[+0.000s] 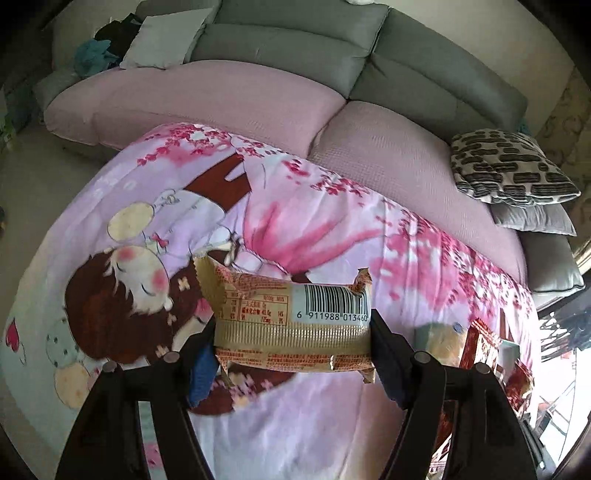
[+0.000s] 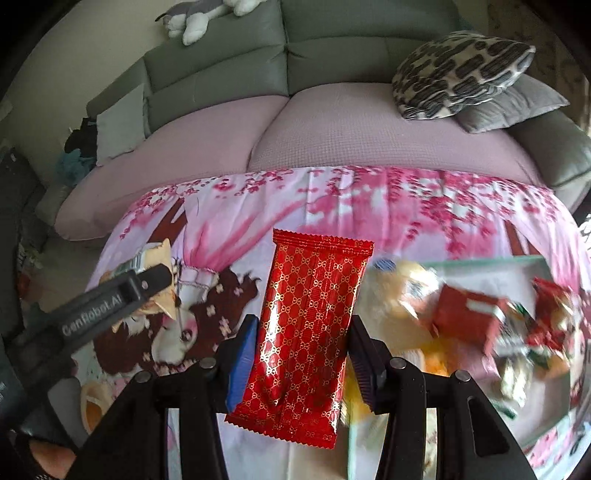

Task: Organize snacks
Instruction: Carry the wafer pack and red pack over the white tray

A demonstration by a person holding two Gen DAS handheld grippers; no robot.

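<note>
Counted on and around the sofa

2 tools (image 1: 291, 343) (image 2: 301, 354), 1 beige snack packet (image 1: 291, 325), 1 red snack packet (image 2: 306, 332), 1 patterned cushion (image 2: 458, 74), 1 plush toy (image 2: 199, 14).

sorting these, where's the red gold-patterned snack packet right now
In the right wrist view the red gold-patterned packet is centre frame, clamped upright in the right gripper above the pink cartoon cloth, left of the snack tray.

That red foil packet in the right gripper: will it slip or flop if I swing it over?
The red foil packet looks glossy, so it may slide between the right gripper pads. It stands nearly straight above the jaws, suggesting some stiffness. Probably light; it shows no sag.
</note>
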